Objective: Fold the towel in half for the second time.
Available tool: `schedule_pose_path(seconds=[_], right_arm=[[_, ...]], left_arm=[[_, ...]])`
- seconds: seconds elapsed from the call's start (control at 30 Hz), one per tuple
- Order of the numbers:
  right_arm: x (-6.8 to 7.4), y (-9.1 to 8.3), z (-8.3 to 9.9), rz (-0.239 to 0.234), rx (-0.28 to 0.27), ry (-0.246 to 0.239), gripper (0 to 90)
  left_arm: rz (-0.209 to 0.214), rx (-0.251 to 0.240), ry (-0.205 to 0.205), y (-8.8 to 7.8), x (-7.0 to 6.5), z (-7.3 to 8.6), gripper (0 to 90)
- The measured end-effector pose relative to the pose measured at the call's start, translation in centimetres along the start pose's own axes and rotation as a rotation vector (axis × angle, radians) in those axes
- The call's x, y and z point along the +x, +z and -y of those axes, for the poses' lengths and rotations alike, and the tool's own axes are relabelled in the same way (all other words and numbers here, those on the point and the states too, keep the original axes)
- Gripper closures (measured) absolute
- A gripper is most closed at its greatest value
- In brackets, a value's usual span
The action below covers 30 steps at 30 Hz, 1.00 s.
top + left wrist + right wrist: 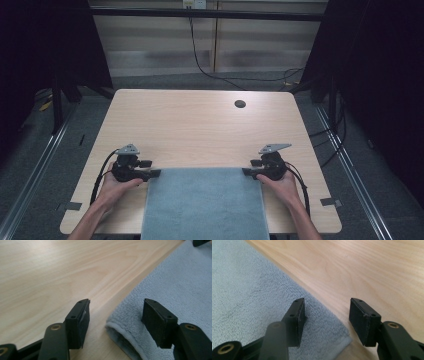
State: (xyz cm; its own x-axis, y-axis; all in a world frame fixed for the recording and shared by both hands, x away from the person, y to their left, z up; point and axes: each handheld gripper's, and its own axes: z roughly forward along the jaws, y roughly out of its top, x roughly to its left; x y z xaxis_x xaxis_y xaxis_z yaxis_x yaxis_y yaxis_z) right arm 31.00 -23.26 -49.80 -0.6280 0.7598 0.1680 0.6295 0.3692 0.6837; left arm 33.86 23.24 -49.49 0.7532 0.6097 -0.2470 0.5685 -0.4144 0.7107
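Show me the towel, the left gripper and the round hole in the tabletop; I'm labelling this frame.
towel (pixel 205 202), high view, middle of the grey cloth.
left gripper (pixel 154 173), high view, between its jaw tips at the towel's far left corner.
round hole (pixel 240 104), high view, centre of the dark opening.

Pale wooden table (pixel 200 125) with rounded corners and a dark round cable hole (pixel 240 104) near the far right corner. Grey-blue towel (pixel 205 205) spread flat at the middle of the near edge, draped over it.
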Motion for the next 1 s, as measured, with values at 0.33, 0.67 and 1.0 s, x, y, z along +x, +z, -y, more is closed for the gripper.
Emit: schedule_pose_path(seconds=[0.33, 0.67, 1.0], right_arm=[[0.3, -0.7, 1.2, -0.011, -0.005, 0.001, 64.3], [0.1, -1.6, 0.6, -0.067, -0.071, 0.055, 84.7], [-0.6, -3.3, -3.3, -0.058, -0.186, 0.046, 85.2]], left_arm=[[0.034, 0.015, 0.038, 0.8, -0.5, 0.5, 55.5], [0.076, -0.05, -0.008, 0.2, 0.3, -0.2, 83.5], [0.052, -0.14, -0.048, -1.1, 1.6, -3.7, 84.3]])
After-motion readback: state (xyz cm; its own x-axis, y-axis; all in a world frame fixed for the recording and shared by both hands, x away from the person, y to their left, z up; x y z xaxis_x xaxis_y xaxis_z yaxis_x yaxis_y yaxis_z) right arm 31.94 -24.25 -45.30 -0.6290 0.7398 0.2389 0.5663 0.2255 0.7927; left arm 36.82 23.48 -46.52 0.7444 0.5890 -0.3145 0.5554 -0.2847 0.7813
